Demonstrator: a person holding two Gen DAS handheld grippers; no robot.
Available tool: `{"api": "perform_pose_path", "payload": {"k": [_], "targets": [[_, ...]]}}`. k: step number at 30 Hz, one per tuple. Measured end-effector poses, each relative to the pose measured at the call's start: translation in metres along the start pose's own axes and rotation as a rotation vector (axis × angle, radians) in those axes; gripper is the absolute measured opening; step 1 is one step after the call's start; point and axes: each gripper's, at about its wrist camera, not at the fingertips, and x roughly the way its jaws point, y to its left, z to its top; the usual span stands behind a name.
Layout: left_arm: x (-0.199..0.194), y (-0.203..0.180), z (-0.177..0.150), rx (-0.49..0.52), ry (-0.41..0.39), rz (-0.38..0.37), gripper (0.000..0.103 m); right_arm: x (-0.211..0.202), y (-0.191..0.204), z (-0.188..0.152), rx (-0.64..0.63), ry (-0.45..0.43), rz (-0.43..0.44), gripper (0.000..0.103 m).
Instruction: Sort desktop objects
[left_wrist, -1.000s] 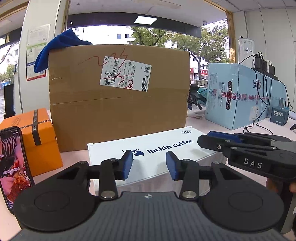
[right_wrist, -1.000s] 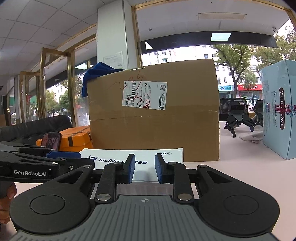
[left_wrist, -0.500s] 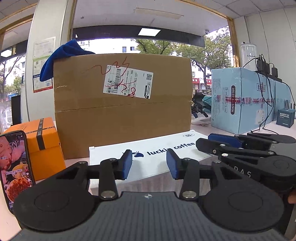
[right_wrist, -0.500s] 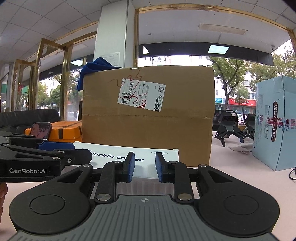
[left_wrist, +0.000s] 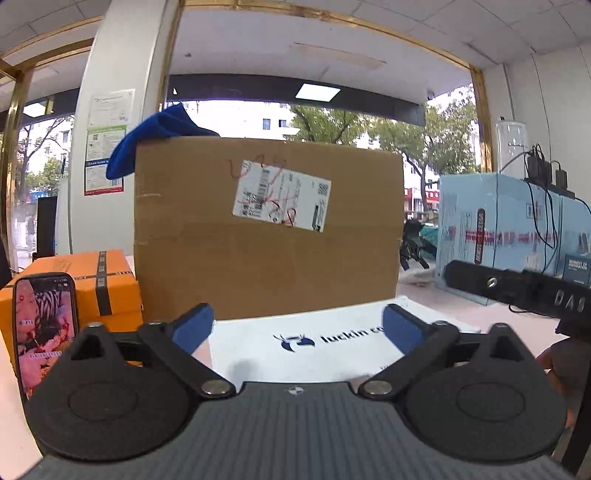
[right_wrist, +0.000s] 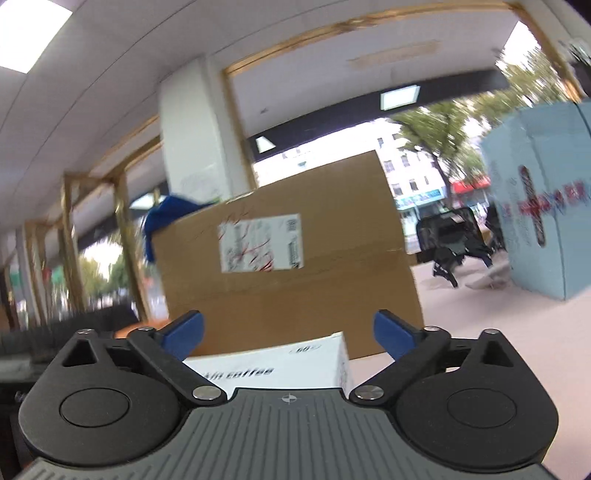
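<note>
A flat white box printed "luckin coffee" (left_wrist: 332, 332) lies on the desk just beyond my left gripper (left_wrist: 297, 326), whose blue-padded fingers stand wide open with nothing between them. The same white box (right_wrist: 280, 363) shows low in the right wrist view, under my right gripper (right_wrist: 288, 328), which is also wide open and empty. Behind it stands a big brown carton (left_wrist: 266, 236) with a shipping label and a blue cloth (left_wrist: 159, 136) on top. The right gripper's black body (left_wrist: 517, 291) crosses the left wrist view at the right.
An orange box (left_wrist: 92, 284) and a lit phone (left_wrist: 44, 328) stand at the left. A light blue carton (left_wrist: 498, 232) with cables and chargers is at the right, a small dark box (left_wrist: 576, 267) beside it. Black gripper parts (right_wrist: 458, 247) lie behind on the pale desk.
Both grippers went from nearly shut to wide open. The right wrist view has tilted upward and rolled, with motion blur. The left gripper rose a little toward the white box.
</note>
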Motion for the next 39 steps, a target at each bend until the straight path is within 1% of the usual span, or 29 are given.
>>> {"api": "perform_pose_path", "payload": {"k": [2,4,7,10,14,15,18,21,28,30,33,39], "targets": [[0.002,0.001,0.001,0.008,0.005,0.003,0.103,0.002,-0.013,0.003,0.089,0.026,-0.012,0.101],[0.007,0.003,0.001,-0.005,0.044,-0.009,0.103,0.006,-0.024,0.003,0.161,0.061,-0.034,0.101],[0.012,0.01,0.002,-0.059,0.084,-0.023,0.103,0.01,-0.037,0.001,0.236,0.11,-0.046,0.101],[0.017,0.017,0.003,-0.115,0.126,-0.038,0.103,0.015,-0.036,-0.003,0.251,0.146,-0.034,0.101],[0.034,0.036,-0.001,-0.243,0.241,-0.075,0.103,0.021,-0.035,-0.01,0.269,0.194,-0.017,0.101],[0.04,0.042,-0.003,-0.283,0.28,-0.102,0.103,0.022,-0.034,-0.012,0.274,0.205,-0.013,0.101],[0.047,0.051,-0.007,-0.347,0.326,-0.131,0.103,0.027,-0.033,-0.016,0.287,0.241,0.0,0.102],[0.048,0.051,-0.007,-0.341,0.338,-0.142,0.103,0.031,-0.032,-0.021,0.301,0.277,0.012,0.103],[0.055,0.06,-0.004,-0.368,0.388,-0.169,0.103,0.041,-0.03,-0.033,0.332,0.36,0.042,0.103],[0.056,0.065,-0.003,-0.373,0.388,-0.144,0.103,0.044,-0.029,-0.036,0.341,0.384,0.05,0.103],[0.058,0.073,-0.002,-0.379,0.388,-0.107,0.103,0.061,-0.022,-0.026,0.328,0.386,0.036,0.103],[0.061,0.088,0.001,-0.392,0.386,-0.031,0.103,0.085,0.004,-0.033,0.299,0.413,0.054,0.103]]}}
